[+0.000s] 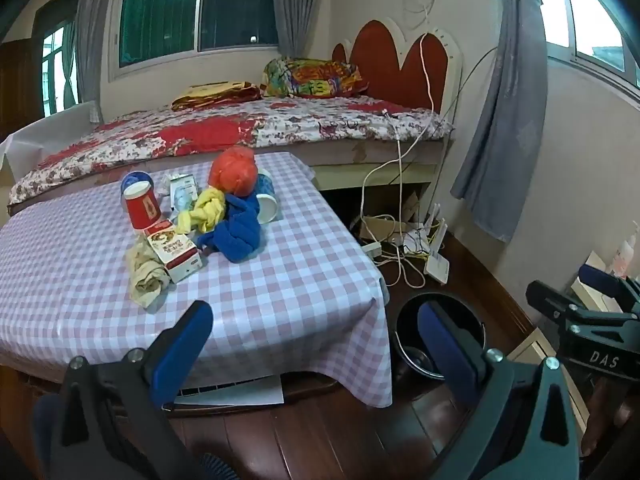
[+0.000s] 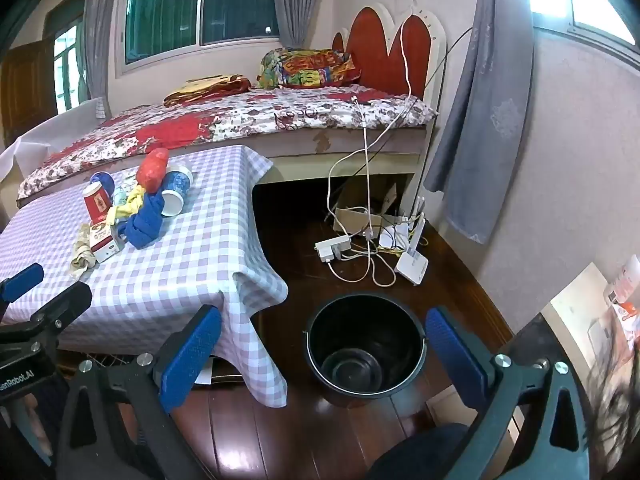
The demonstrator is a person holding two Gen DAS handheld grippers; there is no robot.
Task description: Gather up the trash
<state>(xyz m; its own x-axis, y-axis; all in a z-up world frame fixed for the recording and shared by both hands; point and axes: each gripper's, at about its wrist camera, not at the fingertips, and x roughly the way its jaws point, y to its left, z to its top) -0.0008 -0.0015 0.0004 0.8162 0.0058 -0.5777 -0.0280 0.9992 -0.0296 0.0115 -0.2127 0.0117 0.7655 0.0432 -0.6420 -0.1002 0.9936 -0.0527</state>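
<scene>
A pile of trash lies on the checkered table: a red paper cup, a red-and-white carton, a crumpled beige wrapper, a yellow cloth, a blue cloth, an orange bag and a blue-and-white cup. A black bucket stands on the floor right of the table. My left gripper is open and empty, before the table's near edge. My right gripper is open and empty, above the bucket.
A bed with a red headboard stands behind the table. Cables, a power strip and a white router lie on the wooden floor by the wall. A grey curtain hangs at right.
</scene>
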